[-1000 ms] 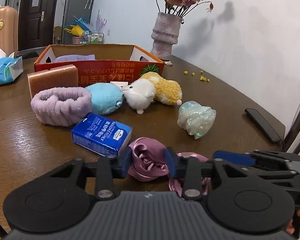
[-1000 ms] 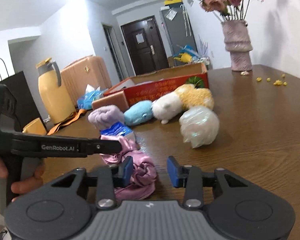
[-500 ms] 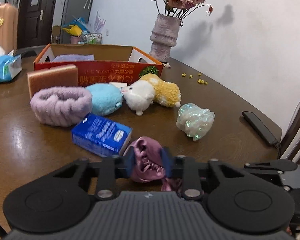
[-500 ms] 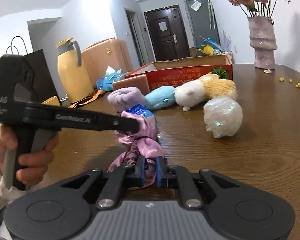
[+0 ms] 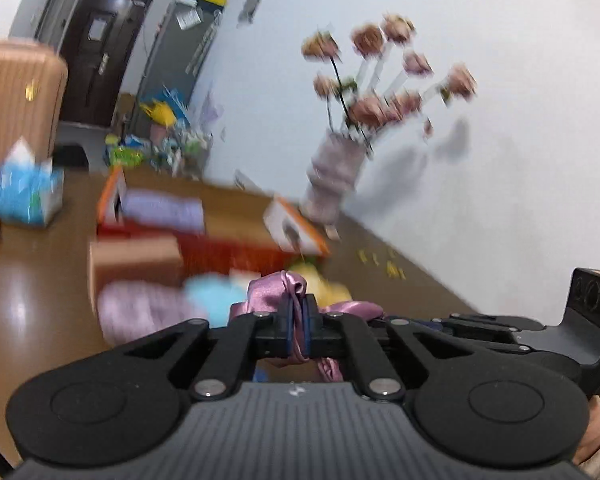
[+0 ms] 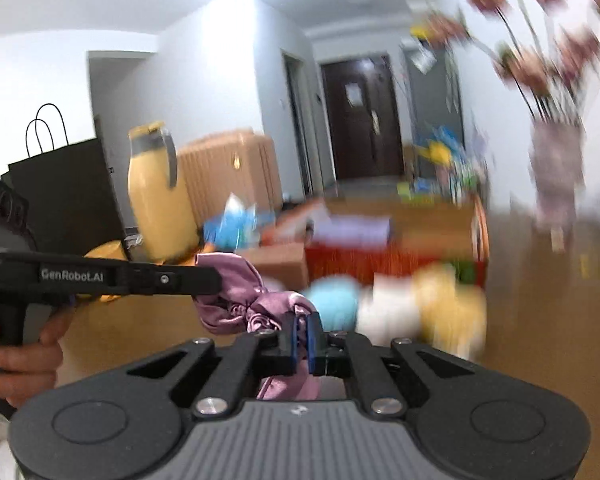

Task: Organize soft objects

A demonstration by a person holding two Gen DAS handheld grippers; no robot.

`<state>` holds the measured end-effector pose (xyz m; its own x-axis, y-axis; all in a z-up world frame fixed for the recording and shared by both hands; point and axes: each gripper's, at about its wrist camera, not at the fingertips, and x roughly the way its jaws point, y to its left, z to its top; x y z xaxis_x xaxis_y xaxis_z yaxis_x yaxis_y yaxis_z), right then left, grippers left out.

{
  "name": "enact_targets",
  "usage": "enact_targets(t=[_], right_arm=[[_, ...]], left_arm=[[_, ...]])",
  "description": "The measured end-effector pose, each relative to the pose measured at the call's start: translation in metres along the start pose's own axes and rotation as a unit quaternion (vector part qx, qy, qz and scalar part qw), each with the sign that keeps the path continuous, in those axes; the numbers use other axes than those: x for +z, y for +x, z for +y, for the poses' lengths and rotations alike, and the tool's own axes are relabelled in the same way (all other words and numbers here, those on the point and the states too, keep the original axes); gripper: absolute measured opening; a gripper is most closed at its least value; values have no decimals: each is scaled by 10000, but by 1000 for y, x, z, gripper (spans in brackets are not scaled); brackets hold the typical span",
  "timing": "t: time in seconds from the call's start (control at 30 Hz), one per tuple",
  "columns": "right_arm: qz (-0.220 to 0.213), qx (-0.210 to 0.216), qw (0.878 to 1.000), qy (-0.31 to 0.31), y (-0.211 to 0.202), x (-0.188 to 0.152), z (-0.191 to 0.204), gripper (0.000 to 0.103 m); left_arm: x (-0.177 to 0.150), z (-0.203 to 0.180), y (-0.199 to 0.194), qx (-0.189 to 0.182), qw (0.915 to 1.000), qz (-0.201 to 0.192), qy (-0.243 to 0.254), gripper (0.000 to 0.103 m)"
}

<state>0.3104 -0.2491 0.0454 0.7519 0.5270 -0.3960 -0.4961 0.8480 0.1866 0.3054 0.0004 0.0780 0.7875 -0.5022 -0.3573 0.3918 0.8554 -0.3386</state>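
A pink satin cloth (image 5: 274,294) hangs above the table, pinched at both ends. My left gripper (image 5: 298,322) is shut on one bunch of it. My right gripper (image 6: 302,336) is shut on the other end of the pink satin cloth (image 6: 236,300), and the left gripper (image 6: 204,280) reaches in from the left of that view. Behind, blurred, lie a purple headband (image 5: 144,312), a blue plush (image 5: 216,298), a white plush (image 6: 388,308), a yellow plush (image 6: 448,304) and a brown sponge (image 5: 134,262). The red cardboard box (image 5: 236,256) holds a lilac cloth (image 5: 162,210).
A vase of dried roses (image 5: 336,176) stands behind the box by the wall. A blue tissue pack (image 5: 20,192) sits at the table's left. A yellow jug (image 6: 156,196), a black paper bag (image 6: 60,196) and a tan suitcase (image 6: 228,176) stand at the left.
Both grippers closed on the pink satin cloth and lifted it off the table. Both views rose and tilted, so the box and toys now sit lower and blurred.
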Motion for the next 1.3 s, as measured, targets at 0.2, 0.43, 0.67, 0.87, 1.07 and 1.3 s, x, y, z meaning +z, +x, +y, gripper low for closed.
enact_targets(t=[0.2,0.43,0.67,0.87,1.07,1.3], right_arm=[[236,0,9993,-280,119,112,-37,5],[1452,-308,9887,195,300,139,-69,6],[1678,-580,9837,300,340,124,-70,38],[1040,-622,9920,362,266,150,-73,52],[565,-811,9950,156,147,143,-61,65],[-51,-649,9974,307,15,88,-34,78]], left_arm=[[97,52,84,546,9981,235,176,5],[122,142,203,1635,9814,980,-213,8],[117,164,183,1379,9869,817,-164,28],[121,144,120,1521,9869,528,94,54],[95,100,36,1589,9848,166,685,70],[42,48,-57,1726,9760,-378,1273,87]])
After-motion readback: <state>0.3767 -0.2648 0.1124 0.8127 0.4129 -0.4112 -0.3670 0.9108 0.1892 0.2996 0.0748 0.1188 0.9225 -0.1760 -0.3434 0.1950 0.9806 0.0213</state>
